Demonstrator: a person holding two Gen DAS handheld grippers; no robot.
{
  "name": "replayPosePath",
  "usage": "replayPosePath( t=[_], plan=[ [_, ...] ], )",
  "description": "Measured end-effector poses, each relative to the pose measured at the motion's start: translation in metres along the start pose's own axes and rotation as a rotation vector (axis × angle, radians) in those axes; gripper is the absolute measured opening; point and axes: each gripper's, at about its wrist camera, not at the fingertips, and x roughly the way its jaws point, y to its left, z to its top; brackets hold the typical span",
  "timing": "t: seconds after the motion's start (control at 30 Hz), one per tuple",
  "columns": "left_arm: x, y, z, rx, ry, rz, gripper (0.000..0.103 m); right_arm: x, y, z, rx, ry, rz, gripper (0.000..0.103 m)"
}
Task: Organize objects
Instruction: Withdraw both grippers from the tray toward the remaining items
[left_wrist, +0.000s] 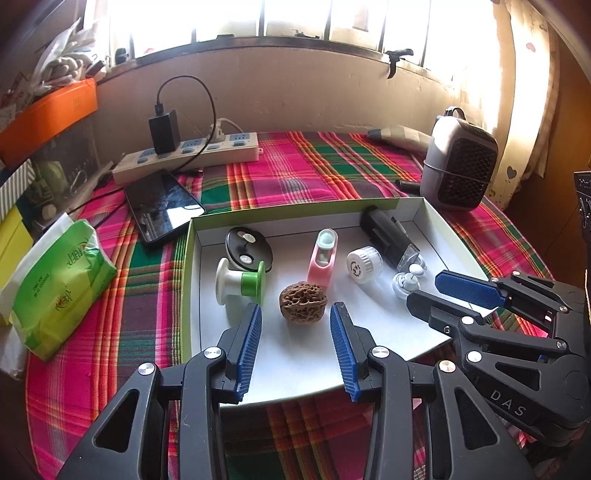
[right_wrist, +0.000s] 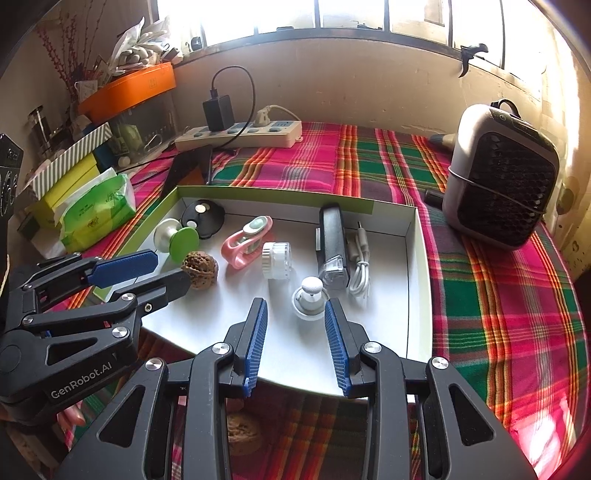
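Left wrist view: the left gripper (left_wrist: 295, 314) hangs over the near part of the white tray (left_wrist: 388, 332), jaws apart, empty. A walnut (left_wrist: 303, 302) lies on the tray floor just beyond the blue pads, touching neither. Behind the walnut stand a pink holder (left_wrist: 323, 258) and a green-and-white spool (left_wrist: 242, 282).

Right wrist view: the right gripper (right_wrist: 295, 314) hovers with jaws apart, nothing clamped. A small white knob (right_wrist: 311, 297) sits on the tray (right_wrist: 413, 295) just ahead of its right pad. A second walnut (right_wrist: 243, 434) lies on the plaid cloth (right_wrist: 480, 314), outside the tray's near edge.
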Motion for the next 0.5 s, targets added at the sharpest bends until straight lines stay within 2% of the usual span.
replayPosePath(
  t=[0.5],
  plan=[
    [-0.027, 0.008, -0.015, -0.019, -0.027, -0.012, 0.037, -0.027, 0.002, -0.012, 0.011, -0.036, -0.010, 0.034]
  ],
)
